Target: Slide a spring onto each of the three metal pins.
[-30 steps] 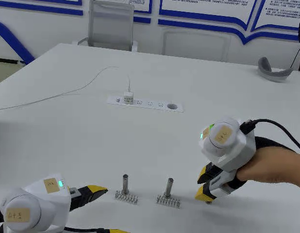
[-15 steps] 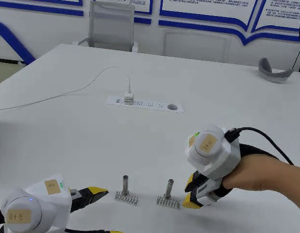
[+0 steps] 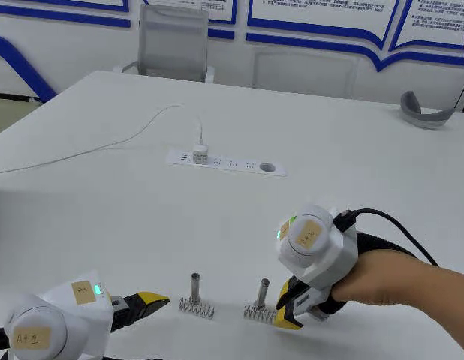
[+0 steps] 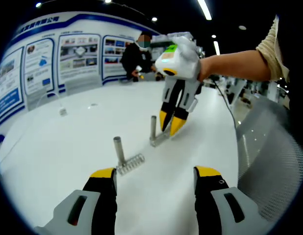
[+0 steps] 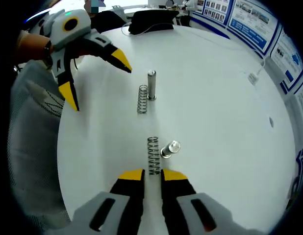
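Spring (image 5: 152,155) nearest the right tongs (image 5: 154,175): flat on the white tabletop (image 5: 215,98), just beside the foot of its upright pin (image 5: 168,148), near end right at the yellow tips. Tips drawn close, with only a slim gap of about the coil's own width; cannot tell whether clenched on the wire or merely bracketing it. Second spring (image 5: 143,99) likewise flat beside the farther pin (image 5: 151,84), untouched. Neither of these two pins threaded yet.

Probably the pick-up of the nearer spring. Best to pinch across the coil near one end, lightly, so as not to crush it or squirt it sideways. Then lift clear, turn the coil upright, line its open end over the pin's rounded top and lower straight down. Risk of rolling if pushed rather than pinched; risk too of knocking so close a pin.

Left tongs (image 4: 155,171) released and empty, jaws wide, short of the spring ahead of them; free to steady a pin if needed.

From the right gripper view: spring's axis lined up with the gap, pin seen nearly end-on. From the left gripper view: same tongs side-on, tips angled down just beside the pin, giving the height hidden in the end-on look. From the head view: layout across the tabletop, with a power strip (image 3: 226,160) well apart behind the pins.
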### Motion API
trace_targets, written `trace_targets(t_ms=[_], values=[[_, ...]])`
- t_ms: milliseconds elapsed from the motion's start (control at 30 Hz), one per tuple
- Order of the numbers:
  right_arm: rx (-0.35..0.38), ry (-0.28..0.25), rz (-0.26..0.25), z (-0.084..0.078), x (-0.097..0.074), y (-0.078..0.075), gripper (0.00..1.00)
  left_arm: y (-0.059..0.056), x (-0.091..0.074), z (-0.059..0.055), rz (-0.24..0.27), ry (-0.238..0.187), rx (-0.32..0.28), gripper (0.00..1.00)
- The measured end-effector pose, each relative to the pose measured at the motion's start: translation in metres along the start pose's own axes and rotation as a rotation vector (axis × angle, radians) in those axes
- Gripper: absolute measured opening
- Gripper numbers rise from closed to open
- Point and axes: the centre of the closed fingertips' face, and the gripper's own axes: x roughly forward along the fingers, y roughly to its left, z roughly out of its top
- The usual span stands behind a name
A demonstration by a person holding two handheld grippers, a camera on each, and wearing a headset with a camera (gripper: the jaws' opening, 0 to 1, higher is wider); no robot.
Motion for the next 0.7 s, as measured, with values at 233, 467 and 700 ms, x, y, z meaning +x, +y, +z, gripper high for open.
trace_targets(t_ms=[233,467,700], values=[[-0.016,0.006,0.002,0.001,0.004,0.001,0.13,0.000,-0.001,0.000,0.002,-0.001,-0.001,0.64],[-0.023,0.019,0.008,0.000,0.010,0.001,0.12,-0.001,-0.001,-0.002,0.000,0.003,-0.004,0.64],[-0.021,0.026,0.019,-0.002,0.012,0.001,0.12,-0.002,0.001,-0.003,-0.005,0.005,-0.007,0.63]])
